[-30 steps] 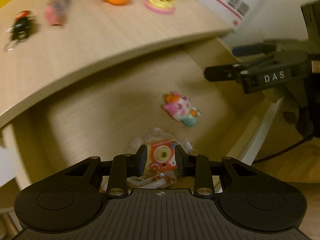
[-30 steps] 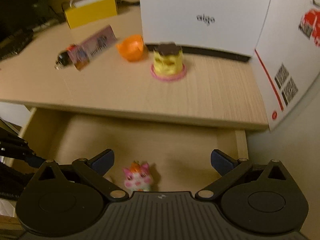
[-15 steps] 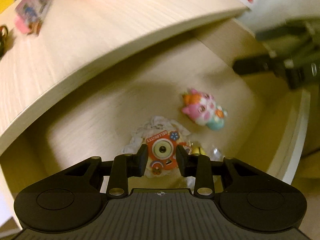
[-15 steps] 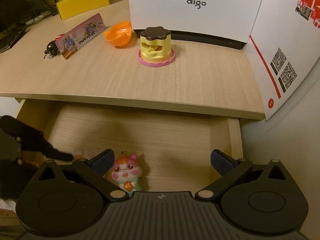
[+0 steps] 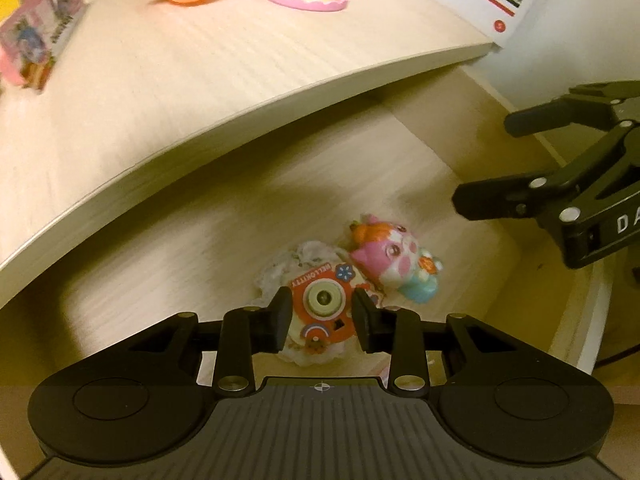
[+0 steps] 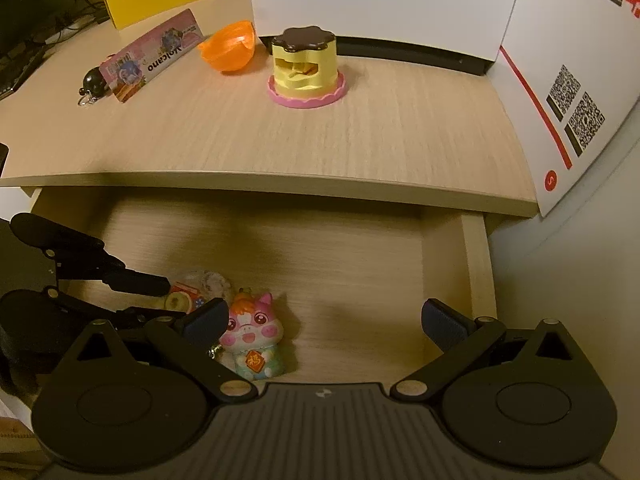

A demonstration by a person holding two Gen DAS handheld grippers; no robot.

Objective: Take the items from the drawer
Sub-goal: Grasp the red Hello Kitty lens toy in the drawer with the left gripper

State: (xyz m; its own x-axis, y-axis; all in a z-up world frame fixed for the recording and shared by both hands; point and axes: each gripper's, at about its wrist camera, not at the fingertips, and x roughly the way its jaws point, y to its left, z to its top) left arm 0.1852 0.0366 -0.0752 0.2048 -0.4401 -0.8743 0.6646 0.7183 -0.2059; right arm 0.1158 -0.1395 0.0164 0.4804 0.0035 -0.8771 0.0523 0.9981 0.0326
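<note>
Drawer (image 6: 360, 264) stands pulled out beneath the tabletop (image 6: 360, 136), and we see two things lying in it. Our left hand-held gripper (image 5: 322, 316) reaches down into it with its fingers either side of an orange toy camera (image 5: 322, 300) in a clear wrapper; we cannot tell whether the pads press on it. Just beside it, touching, lies a pink cat figurine (image 5: 394, 262). Our right hand-held gripper (image 6: 326, 322) hovers over the drawer with its jaws spread wide and nothing clamped between them; the cat figurine sits near its left finger. On the tabletop stand a yellow cake toy (image 6: 306, 68), an orange bowl (image 6: 230, 46) and a white box (image 6: 384, 0).
</note>
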